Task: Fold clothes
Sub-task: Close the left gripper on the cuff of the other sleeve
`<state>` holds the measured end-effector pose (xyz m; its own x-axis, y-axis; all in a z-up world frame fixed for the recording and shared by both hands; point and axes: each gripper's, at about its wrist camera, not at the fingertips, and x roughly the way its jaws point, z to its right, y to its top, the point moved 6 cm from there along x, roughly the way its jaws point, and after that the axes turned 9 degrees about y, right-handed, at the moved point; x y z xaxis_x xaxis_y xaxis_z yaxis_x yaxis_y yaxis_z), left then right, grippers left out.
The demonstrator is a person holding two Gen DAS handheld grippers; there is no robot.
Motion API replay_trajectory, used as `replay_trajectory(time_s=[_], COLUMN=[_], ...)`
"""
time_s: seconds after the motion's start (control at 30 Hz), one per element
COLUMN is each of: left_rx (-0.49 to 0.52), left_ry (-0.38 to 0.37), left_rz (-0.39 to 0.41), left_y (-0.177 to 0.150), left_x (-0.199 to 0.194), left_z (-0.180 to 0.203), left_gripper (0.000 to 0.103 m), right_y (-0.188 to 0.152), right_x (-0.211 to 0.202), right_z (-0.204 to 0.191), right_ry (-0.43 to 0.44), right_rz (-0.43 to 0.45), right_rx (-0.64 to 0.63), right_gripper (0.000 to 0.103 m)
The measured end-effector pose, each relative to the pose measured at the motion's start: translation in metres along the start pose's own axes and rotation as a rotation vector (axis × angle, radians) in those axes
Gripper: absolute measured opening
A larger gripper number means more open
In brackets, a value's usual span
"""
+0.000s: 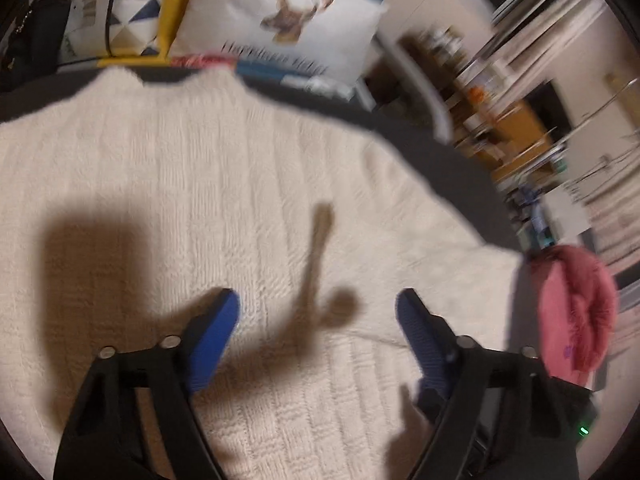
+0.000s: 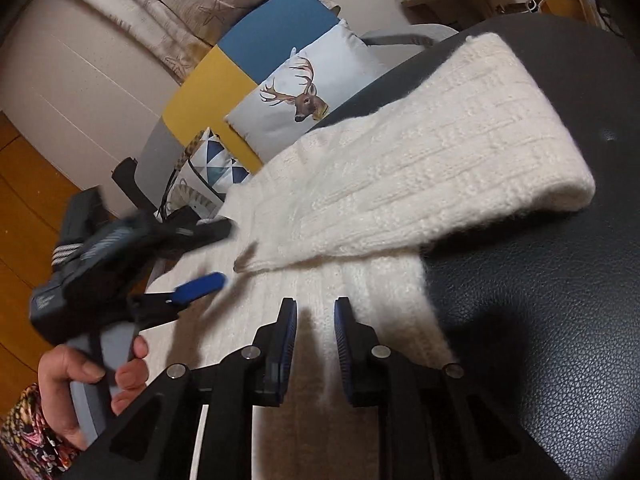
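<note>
Right gripper [image 2: 315, 320] nearest the lens: blue pads close together, narrow gap, nothing between them; poised over the lower edge of the cream sweater [image 2: 360, 184]. Left gripper [image 1: 318, 316] spread wide, empty, hovering above the knit; also visible in the right wrist view [image 2: 208, 256], held by a hand [image 2: 86, 384] in a patterned sleeve.

Sweater lying on a black leather-look surface [image 2: 540, 320], one sleeve [image 2: 460, 128] folded back across the body at a slant. Pink garment [image 1: 572, 312] off to the side.

Judged: fold partway along; sleeve lies in. Next likely calls for a pinch on an edge or the other sleeve; cannot settle which.

Deer cushion [image 1: 280, 20] bears dark script under the picture; too blurred to read.
</note>
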<state>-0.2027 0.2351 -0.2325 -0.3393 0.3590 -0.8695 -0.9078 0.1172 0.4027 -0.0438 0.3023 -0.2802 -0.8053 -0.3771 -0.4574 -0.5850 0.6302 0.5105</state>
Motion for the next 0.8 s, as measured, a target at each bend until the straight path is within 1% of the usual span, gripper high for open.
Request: replay_trajectory(time_s=[0.07,0.17,0.2,0.3,0.37,0.5,0.57,0.67,0.73,0.77,0.8], left_rx=[0.003,-0.041,-0.065,-0.133,-0.160,-0.163,-0.163,-0.181,-0.193,-0.199,-0.205], left_ry=[0.023,0.005,-0.010,-0.090,-0.135,-0.173,-0.183,-0.184,-0.185,-0.185,-0.186], left_rz=[0.011,0.008,0.008,-0.013,-0.024,-0.045,-0.040,-0.026,-0.017,-0.012,-0.007], left_y=[0.000,-0.002,-0.002,-0.003,-0.004,-0.009,-0.010,-0.007,-0.005,-0.004,-0.004], left_x=[0.002,0.003,0.002,0.001,0.003,0.009,0.012,0.015,0.017,0.018,0.019], left_z=[0.002,0.000,-0.001,0.000,0.005,0.017,0.020,0.020,0.019,0.019,0.019], left_gripper=[0.082,0.082,0.082,0.082,0.081,0.068,0.062,0.057,0.049,0.037,0.020], right_y=[0.001,0.001,0.000,-0.001,0.000,0.001,0.001,0.001,0.001,0.001,0.001], right_x=[-0.001,-0.002,-0.003,-0.008,-0.005,-0.004,-0.004,-0.003,-0.003,-0.003,-0.003], right_z=[0.001,0.003,0.004,0.005,0.003,0.003,0.003,0.003,0.003,0.003,0.003], right_ry=[0.017,0.035,0.038,0.051,0.055,0.058,0.060,0.060,0.058,0.057,0.057], right_rz=[0.004,0.011,0.012,0.015,0.017,0.018,0.018,0.018,0.017,0.017,0.018], right_rx=[0.010,0.021,0.022,0.028,0.031,0.033,0.034,0.033,0.031,0.030,0.030], right_gripper=[0.019,0.019,0.019,0.019,0.019,0.019,0.019,0.019,0.019,0.019,0.019])
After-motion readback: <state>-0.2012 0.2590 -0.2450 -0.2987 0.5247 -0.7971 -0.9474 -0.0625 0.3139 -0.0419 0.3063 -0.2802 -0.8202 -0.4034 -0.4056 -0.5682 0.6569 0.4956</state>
